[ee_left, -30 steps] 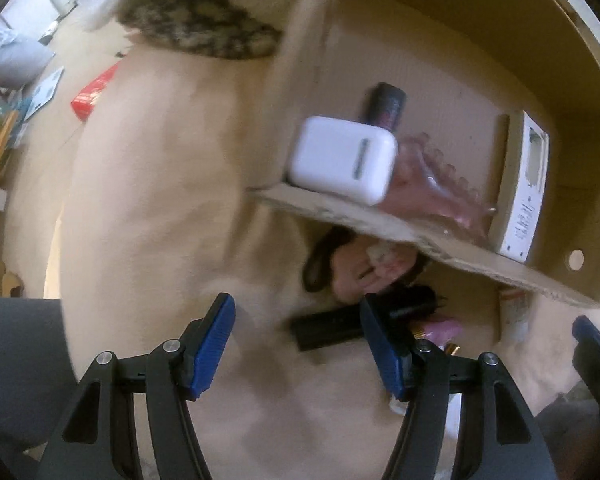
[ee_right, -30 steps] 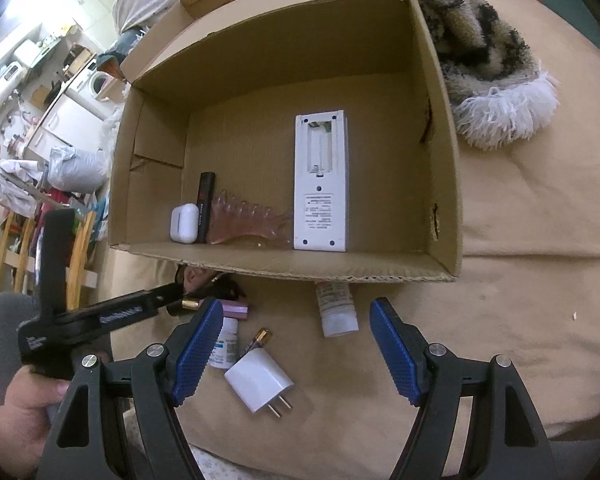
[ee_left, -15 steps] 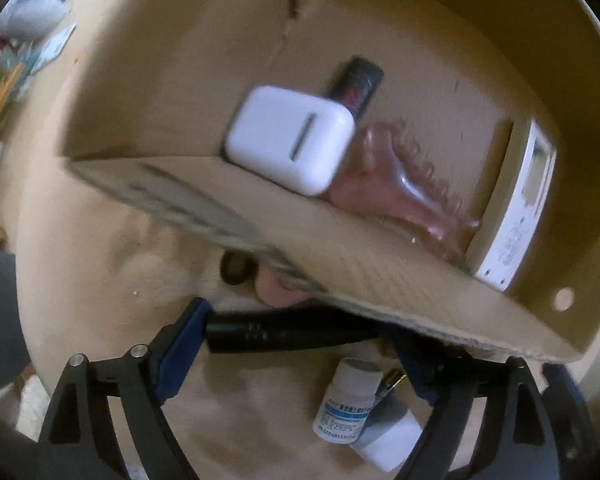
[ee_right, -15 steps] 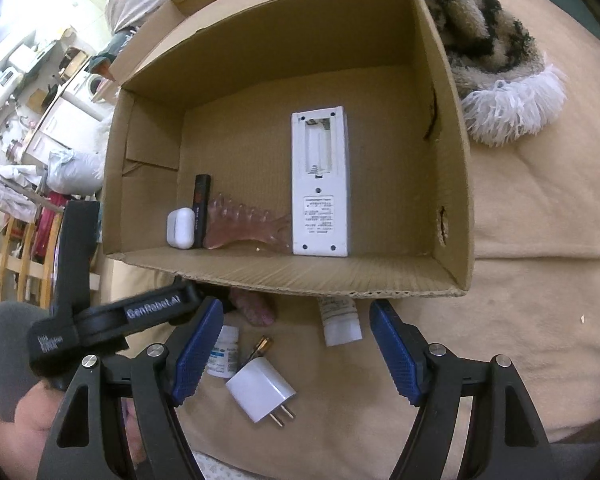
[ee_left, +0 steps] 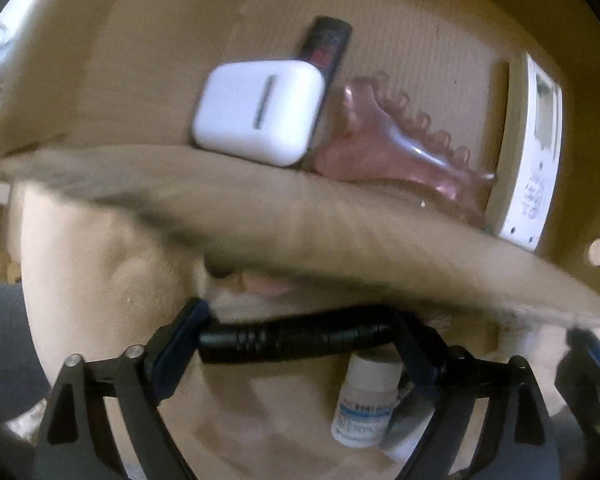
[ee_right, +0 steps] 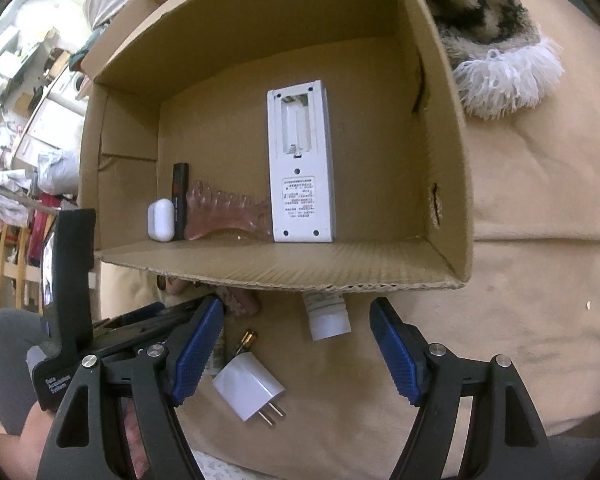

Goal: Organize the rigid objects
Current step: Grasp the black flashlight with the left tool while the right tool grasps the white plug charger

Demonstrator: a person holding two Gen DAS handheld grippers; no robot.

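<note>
My left gripper (ee_left: 300, 340) is shut on a black flashlight (ee_left: 296, 340), held crosswise just below the near rim of the cardboard box (ee_left: 340, 236). The box (ee_right: 448, 184) holds a white earbud case (ee_left: 260, 110), a black stick (ee_left: 326, 46), a pink comb (ee_left: 400, 148) and a white remote (ee_left: 532, 152). My right gripper (ee_right: 296, 352) is open and empty above the beige bedcover, in front of the box. A white charger plug (ee_right: 250, 388), a white tube (ee_right: 326, 316) and a small white bottle (ee_left: 366, 404) lie on the cover.
A small brass battery (ee_right: 246, 338) and a pink item (ee_right: 240, 302) lie near the box's front edge. A furry patterned throw (ee_right: 496, 40) lies to the right of the box. A cluttered room shows at far left (ee_right: 40, 120).
My left gripper has closed on the black flashlight and lifted it toward the box's near rim. My right gripper has stayed open and moved slightly closer to the box.
</note>
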